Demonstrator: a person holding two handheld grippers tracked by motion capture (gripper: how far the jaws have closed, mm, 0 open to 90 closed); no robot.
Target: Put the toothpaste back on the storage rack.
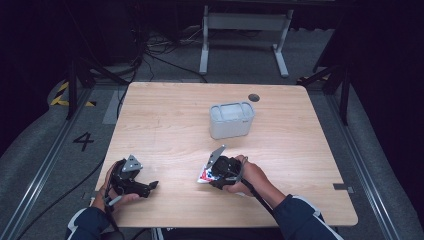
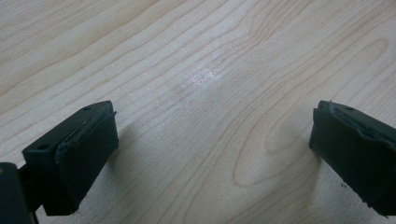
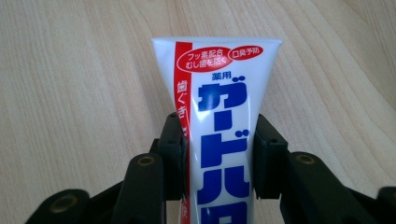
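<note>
Much of the toothpaste tube is hidden: in the right gripper view its lower end is cut off by the bottom edge of the frame, so the cap cannot be seen, and in the high view only a sliver of white, red and blue peeks out at the lower centre, under the right gripper and the hand that holds it. In the right gripper view the tube runs straight up the middle of the frame, long axis in line with the fingers, flat crimped end at the top — blue and red Japanese print on white. The black fingers pinch it from both sides about midway along what shows. The left gripper sits at the lower left of the high view, pointing toward frame right; in its own view the fingers stand spread wide over bare wood, nothing between them. The table is pale wood with clear grain. A grey translucent container stands just above frame centre, well apart from both grippers. Beyond the table lies grey floor with cables, a white frame at upper centre, and darkness around.
</note>
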